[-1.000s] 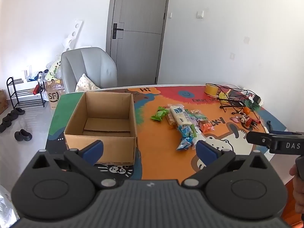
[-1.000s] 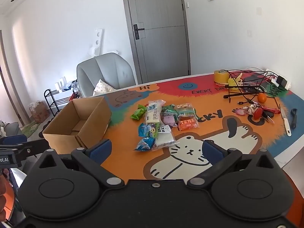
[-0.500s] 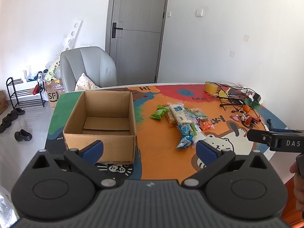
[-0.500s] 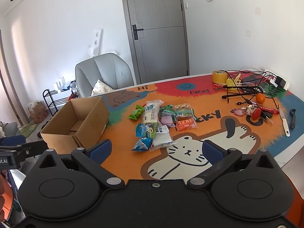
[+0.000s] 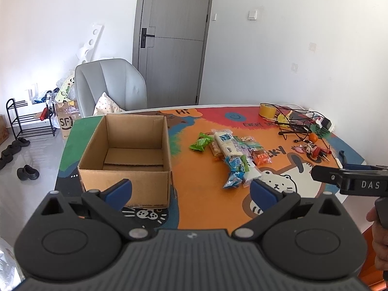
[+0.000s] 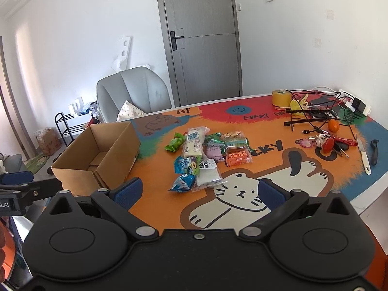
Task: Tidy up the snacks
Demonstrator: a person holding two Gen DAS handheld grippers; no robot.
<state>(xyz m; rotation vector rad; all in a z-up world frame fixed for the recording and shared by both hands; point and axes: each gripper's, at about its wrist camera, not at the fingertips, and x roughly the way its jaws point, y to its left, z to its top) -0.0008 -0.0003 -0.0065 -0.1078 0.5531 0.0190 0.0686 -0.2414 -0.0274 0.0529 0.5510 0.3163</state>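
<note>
both views have been drawn slightly back. snack pile (image 6: 202, 156), a heap of crinkled coloured packets, is strung lengthwise away from the viewer, right of the cardboard box (image 5: 126, 155). left gripper (image 5: 191, 190) and right gripper (image 6: 200, 190) are held wide, nothing between them.

The table mat (image 6: 266, 169) reads "Hi" and "EVERY D…" along its far edge beyond the snack pile (image 6: 206, 155), with "CKY" right of the pile. The right gripper (image 5: 351, 181) bears "DAS"; a paper bag (image 5: 66, 122) left of the table shows "SF".
</note>
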